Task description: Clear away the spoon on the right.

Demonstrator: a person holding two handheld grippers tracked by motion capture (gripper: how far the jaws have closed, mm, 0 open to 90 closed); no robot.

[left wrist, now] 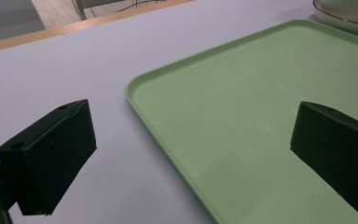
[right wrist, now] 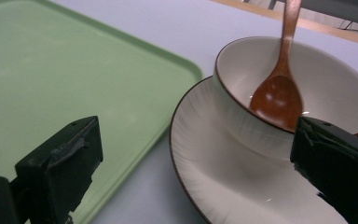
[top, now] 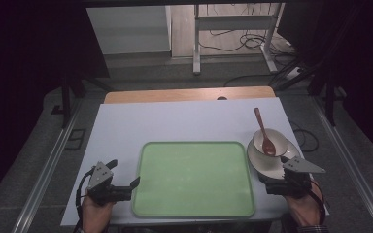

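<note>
**A:** Where is your left claw (top: 125, 175) right now?

**B:** At the near left of the desk (top: 121, 126), just beside the green tray (top: 194, 179). Your left hand (top: 96, 209) holds it from below. It is released: in the left gripper view the jaws stand wide apart, one over the desk's white top, the other over the tray (left wrist: 261, 116), whose left rim runs between them.

**A:** And your right claw (top: 274, 171)?

**B:** Also released, with nothing between the jaws. It sits at the near right, at the near edge of the white plate (top: 272, 165). In the right gripper view one jaw hangs over the tray's corner (right wrist: 74, 70), the other over the plate (right wrist: 214, 177) close to the bowl (right wrist: 335, 88).

**A:** What is on the plate?

**B:** The white bowl (top: 277, 137) stands on it, both with a dark rim line. A reddish-brown wooden spoon (top: 263, 132) rests in the bowl, its scoop (right wrist: 276, 99) down inside and its handle leaning out over the far rim. The plate lies just right of the tray, not touching it.
</note>
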